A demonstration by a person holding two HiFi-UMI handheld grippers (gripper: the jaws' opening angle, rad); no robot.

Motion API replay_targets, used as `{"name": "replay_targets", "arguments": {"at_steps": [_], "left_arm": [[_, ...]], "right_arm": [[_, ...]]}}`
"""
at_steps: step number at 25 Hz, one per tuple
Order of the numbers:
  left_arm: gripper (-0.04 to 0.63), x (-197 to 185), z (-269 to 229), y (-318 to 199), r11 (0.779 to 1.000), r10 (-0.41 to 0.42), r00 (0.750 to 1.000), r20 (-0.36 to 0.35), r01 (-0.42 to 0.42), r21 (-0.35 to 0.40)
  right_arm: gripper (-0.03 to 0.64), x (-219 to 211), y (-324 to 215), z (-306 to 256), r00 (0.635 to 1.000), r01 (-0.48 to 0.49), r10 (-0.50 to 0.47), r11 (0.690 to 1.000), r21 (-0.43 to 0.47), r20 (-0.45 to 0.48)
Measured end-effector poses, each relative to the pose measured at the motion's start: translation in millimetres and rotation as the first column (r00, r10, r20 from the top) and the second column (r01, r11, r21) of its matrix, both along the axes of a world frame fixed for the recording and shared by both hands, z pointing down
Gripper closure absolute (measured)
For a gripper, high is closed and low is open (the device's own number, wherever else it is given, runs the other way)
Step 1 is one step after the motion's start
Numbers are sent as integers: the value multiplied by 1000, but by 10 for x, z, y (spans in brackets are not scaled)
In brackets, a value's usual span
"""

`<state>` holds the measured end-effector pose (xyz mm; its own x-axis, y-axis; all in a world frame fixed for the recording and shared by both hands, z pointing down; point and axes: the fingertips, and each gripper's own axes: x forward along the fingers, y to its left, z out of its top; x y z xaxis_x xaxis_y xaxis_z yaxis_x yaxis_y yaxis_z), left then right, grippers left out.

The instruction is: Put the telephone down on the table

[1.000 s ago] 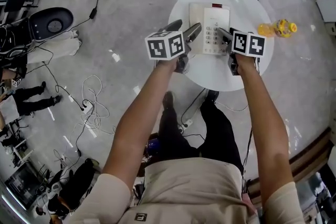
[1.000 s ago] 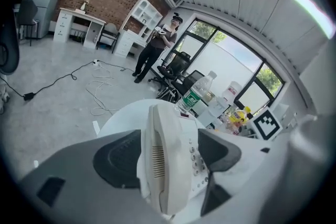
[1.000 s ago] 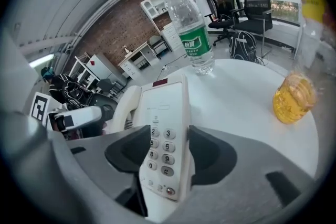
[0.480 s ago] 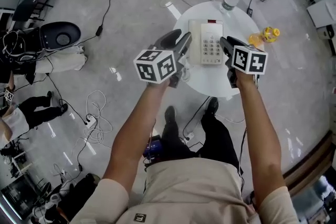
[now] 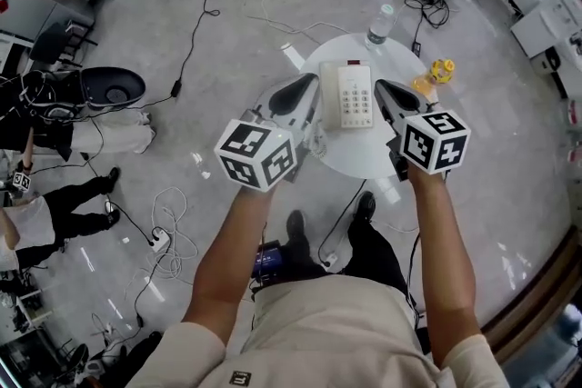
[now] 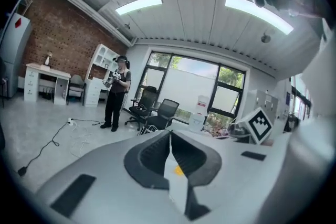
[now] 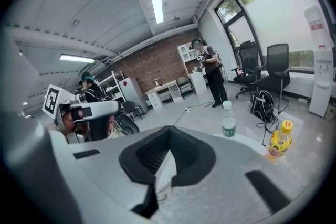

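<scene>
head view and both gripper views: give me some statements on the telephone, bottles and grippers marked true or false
1. The telephone lies on the round white table. True.
2. The left gripper grips the telephone. False: its jaws have just been closing and now meet with nothing between them, and the telephone lies free on the table.
3. The right gripper has its jaws together. True: they have just been closing, with nothing between them.
4. The water bottle lies on its side on the floor. False: it stands upright on the table, beyond the telephone.
5. In the head view the yellow bottle is left of the telephone. False: it is to the telephone's right.
</scene>
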<state>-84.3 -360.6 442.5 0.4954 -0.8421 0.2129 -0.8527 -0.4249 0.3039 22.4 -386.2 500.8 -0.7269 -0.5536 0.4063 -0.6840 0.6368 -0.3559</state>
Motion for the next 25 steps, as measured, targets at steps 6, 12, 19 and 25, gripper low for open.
{"name": "replay_targets", "arguments": {"at_steps": [6, 12, 19, 25], "left_arm": [[586, 180, -611, 363, 994, 69, 996, 65, -75, 85], [588, 313, -1159, 766, 976, 107, 991, 80, -120, 179], [588, 383, -1816, 1217, 949, 136, 984, 116, -163, 271], [588, 281, -2173, 1522, 925, 131, 981, 146, -173, 338]], "right_arm": [[630, -18, 415, -702, 997, 73, -73, 990, 121, 1], [630, 40, 838, -1292, 995, 98, -102, 970, 224, 8], [630, 88, 1260, -1974, 995, 92, -99, 938, 334, 2], [630, 58, 1574, -2367, 995, 96, -88, 910, 404, -39]]}}
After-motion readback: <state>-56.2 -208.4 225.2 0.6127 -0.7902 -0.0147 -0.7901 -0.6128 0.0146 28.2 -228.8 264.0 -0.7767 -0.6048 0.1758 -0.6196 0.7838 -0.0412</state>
